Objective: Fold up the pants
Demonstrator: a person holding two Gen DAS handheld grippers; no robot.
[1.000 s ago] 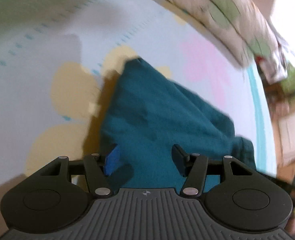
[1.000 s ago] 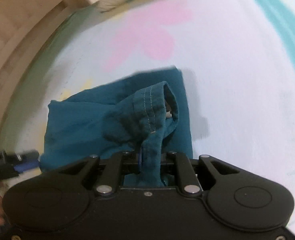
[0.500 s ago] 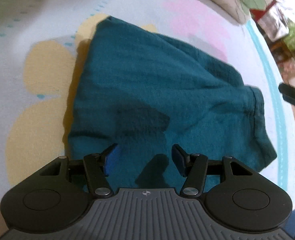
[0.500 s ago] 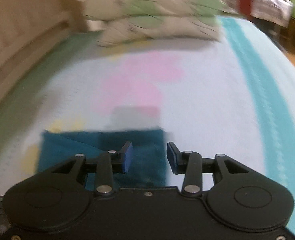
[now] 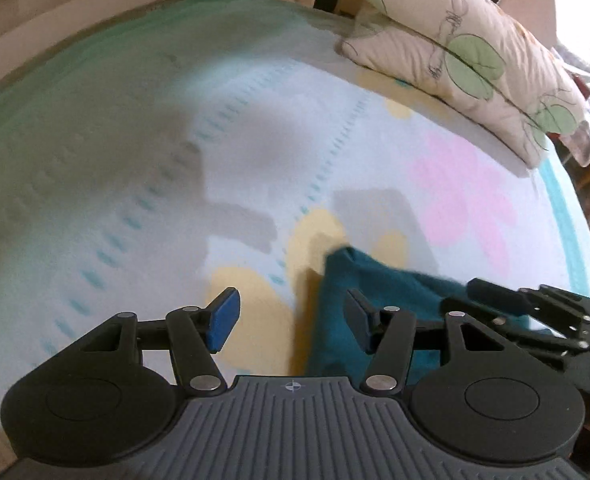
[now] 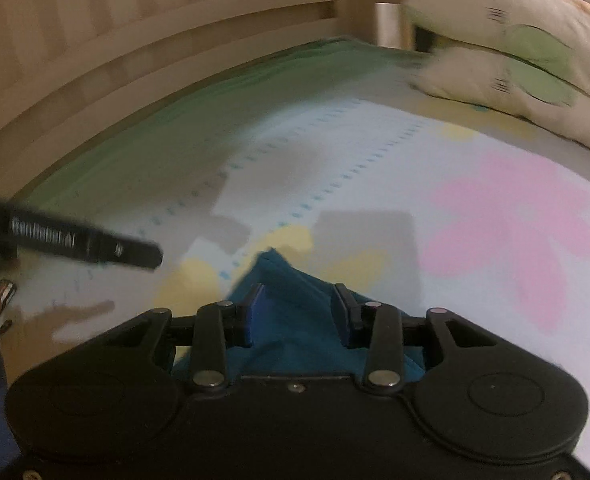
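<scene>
The teal pants [image 5: 359,288] lie folded in a compact pile on the flower-print bed sheet [image 5: 255,152]. My left gripper [image 5: 291,318] is open and empty, raised above the sheet at the pile's left edge. The right gripper shows at the right of that view, over the pile. In the right wrist view the pants [image 6: 295,300] lie under my right gripper [image 6: 297,312], which is open and empty. The left gripper's body [image 6: 87,244] crosses that view at the left.
Two leaf-print pillows [image 5: 475,60] are stacked at the head of the bed. A wooden bed rail [image 6: 175,52] runs along the far side. A turquoise stripe [image 5: 571,240] marks the sheet's right edge, with clutter beyond it.
My right gripper let go of the pants' waistband and opened. Both grippers lifted and drew back from the pile, and the left one shifted to its left edge.
</scene>
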